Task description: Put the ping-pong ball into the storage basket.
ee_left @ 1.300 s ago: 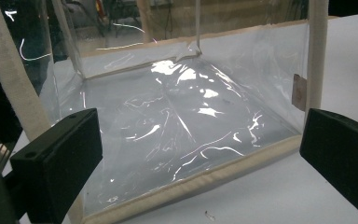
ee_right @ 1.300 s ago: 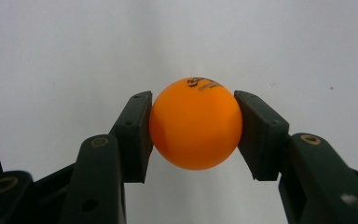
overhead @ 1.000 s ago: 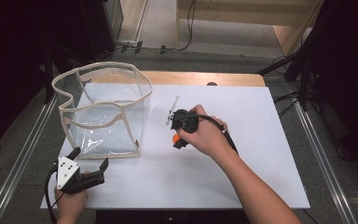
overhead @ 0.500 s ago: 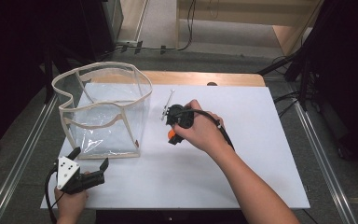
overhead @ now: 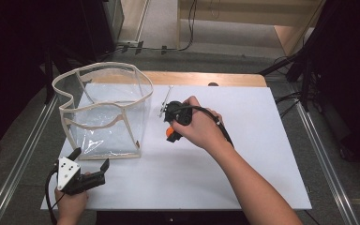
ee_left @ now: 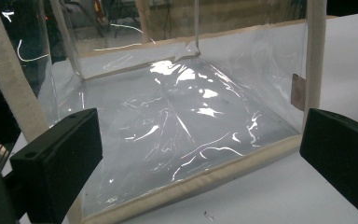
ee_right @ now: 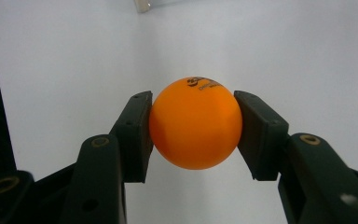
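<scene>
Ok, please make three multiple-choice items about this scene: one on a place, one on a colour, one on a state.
1. Where does the clear plastic bag with beige trim stand?
A. On the table's left part
B. On the floor
C. Under the right hand

2. What colour is the small round ball?
A. White
B. Orange
C. Green

3. How is the left gripper?
A. Shut on the bag
B. Shut on the ball
C. Open

Answers: 1 A, the high view shows it there. 2 B, plain in the right gripper view. 3 C, its jaws stand wide apart before the bag.

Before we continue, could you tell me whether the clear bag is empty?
Empty: through the clear bag only its bare, shiny bottom shows; the orange ball sits in the right gripper.
</scene>
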### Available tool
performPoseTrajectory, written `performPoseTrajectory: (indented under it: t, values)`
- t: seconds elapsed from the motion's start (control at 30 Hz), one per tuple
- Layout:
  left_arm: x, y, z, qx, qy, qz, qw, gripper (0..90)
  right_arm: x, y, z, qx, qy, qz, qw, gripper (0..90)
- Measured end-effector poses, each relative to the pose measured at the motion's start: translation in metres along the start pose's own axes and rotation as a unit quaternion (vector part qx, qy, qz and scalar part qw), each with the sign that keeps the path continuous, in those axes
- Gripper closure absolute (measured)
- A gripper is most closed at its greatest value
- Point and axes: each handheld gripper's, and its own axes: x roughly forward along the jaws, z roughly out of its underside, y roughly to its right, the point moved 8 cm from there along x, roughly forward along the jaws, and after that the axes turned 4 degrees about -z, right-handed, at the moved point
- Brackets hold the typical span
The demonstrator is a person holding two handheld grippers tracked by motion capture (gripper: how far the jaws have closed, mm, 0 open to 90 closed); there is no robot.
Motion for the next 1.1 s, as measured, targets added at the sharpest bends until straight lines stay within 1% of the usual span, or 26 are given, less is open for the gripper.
performPoseTrajectory:
  t: [0.07, 0.1, 0.27, 0.3, 0.4, 0.43, 0.47, 0.63, 0.67, 0.7, 0.77, 0.8, 0.83, 0.93, 1.0, 1.07, 1.1]
  values:
    - [0.0, 0.0, 0.0, 0.0, 0.0, 0.0, 1.0, 0.0, -0.003, -0.001, -0.001, 0.004, -0.004, 0.001, 1.0, 47.7]
    - [0.0, 0.0, 0.0, 0.001, 0.0, 0.0, 1.0, 0.0, -0.003, 0.0, -0.003, -0.001, -0.001, 0.001, 1.0, 47.7]
    - [0.0, 0.0, 0.0, 0.001, 0.0, 0.0, 1.0, 0.0, -0.009, -0.001, -0.008, -0.008, 0.0, 0.0, 1.0, 47.7]
    - [0.0, 0.0, 0.0, 0.001, 0.0, 0.0, 1.0, 0.0, -0.01, -0.001, -0.009, -0.006, -0.003, 0.002, 1.0, 47.7]
    - [0.0, 0.0, 0.0, 0.001, 0.0, 0.001, 1.0, 0.0, -0.013, 0.0, -0.012, -0.01, 0.001, 0.003, 0.9999, 47.7]
    - [0.0, 0.0, 0.0, 0.001, 0.0, 0.001, 1.0, 0.0, -0.015, -0.001, -0.012, -0.006, -0.002, 0.003, 1.0, 47.7]
    - [0.0, 0.0, 0.0, 0.0, 0.0, 0.001, 1.0, 0.0, -0.016, 0.0, -0.014, -0.011, 0.001, 0.003, 0.9999, 47.7]
    - [0.0, 0.0, 0.0, 0.001, 0.0, 0.001, 1.0, 0.0, -0.021, 0.001, -0.019, -0.013, 0.003, 0.005, 0.9999, 47.7]
    - [0.0, 0.0, 0.0, 0.001, 0.0, 0.001, 1.0, 0.0, -0.022, 0.0, -0.019, -0.009, 0.001, 0.005, 0.9999, 47.7]
    - [0.0, 0.0, 0.0, 0.001, 0.0, 0.001, 1.0, 0.0, -0.022, 0.001, -0.02, -0.015, -0.001, 0.007, 0.9999, 47.7]
    - [0.0, 0.0, 0.0, 0.002, -0.001, 0.001, 1.0, 0.0, -0.024, 0.001, -0.022, -0.014, -0.005, 0.008, 0.9999, 47.7]
    - [0.0, 0.0, 0.0, 0.002, -0.001, 0.001, 1.0, 0.0, -0.024, 0.001, -0.023, -0.018, -0.003, 0.008, 0.9998, 47.7]
    - [0.0, 0.0, 0.0, 0.001, 0.0, 0.001, 1.0, 0.0, -0.025, 0.001, -0.024, -0.015, -0.005, 0.01, 0.9998, 47.7]
    - [0.0, 0.0, 0.0, 0.0, 0.0, 0.001, 1.0, 0.0, -0.027, 0.002, -0.026, -0.02, -0.006, 0.011, 0.9997, 47.7]
    - [0.0, 0.0, 0.0, 0.001, 0.0, 0.001, 1.0, 0.0, -0.029, 0.002, -0.027, -0.016, -0.008, 0.011, 0.9998, 47.8]
    - [0.0, 0.0, 0.0, 0.001, 0.0, 0.001, 1.0, 0.0, -0.031, 0.002, -0.029, -0.02, -0.007, 0.011, 0.9997, 47.7]
    - [0.0, 0.0, 0.0, 0.0, 0.0, 0.001, 1.0, 0.0, -0.032, 0.002, -0.03, -0.016, -0.008, 0.011, 0.9998, 47.8]
